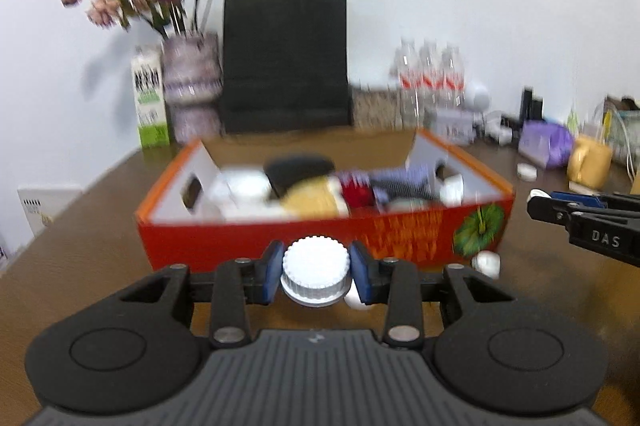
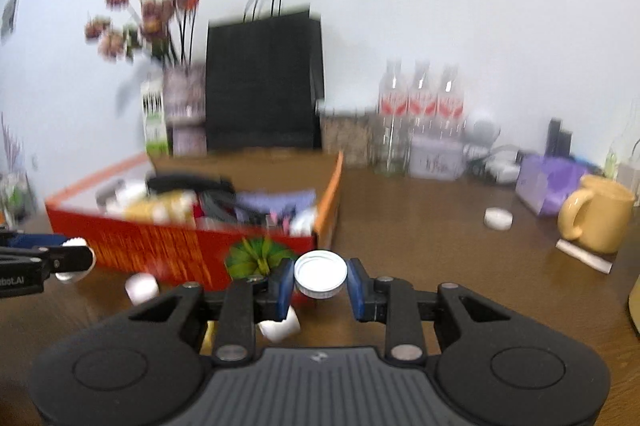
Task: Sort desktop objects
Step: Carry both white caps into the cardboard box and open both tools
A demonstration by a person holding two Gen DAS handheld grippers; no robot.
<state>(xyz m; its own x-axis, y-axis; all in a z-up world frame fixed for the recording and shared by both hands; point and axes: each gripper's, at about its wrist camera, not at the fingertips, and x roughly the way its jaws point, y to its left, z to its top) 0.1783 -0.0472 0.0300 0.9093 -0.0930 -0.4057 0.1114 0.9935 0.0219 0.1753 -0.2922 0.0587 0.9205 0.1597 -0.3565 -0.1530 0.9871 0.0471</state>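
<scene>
Brown wooden desk (image 1: 100, 226) against a white wall; black paper bag (image 1: 284, 58), vase of pink flowers (image 1: 192, 70) and three clear bottles (image 1: 430, 78) along the far edge, all blurred. Yellow mug (image 2: 600, 214) at far right.

Red cardboard box (image 1: 240, 238) mid-desk, open on top, already crowded with mixed items: something black, something yellow, something red, purple cloth, white pieces.

Left gripper (image 1: 316, 266) clamped on a ribbed white cap (image 1: 315, 260), blue pads tight on both its sides, held just before the box's near wall.

Right gripper (image 2: 320, 280) closed on a white lid (image 2: 320, 272), hollow side up, near the box's right front corner by the green print.

Small white cap (image 2: 141, 286) loose on the desk beside the box's near wall; another white cap (image 2: 498, 218) farther right, near the mug.
</scene>
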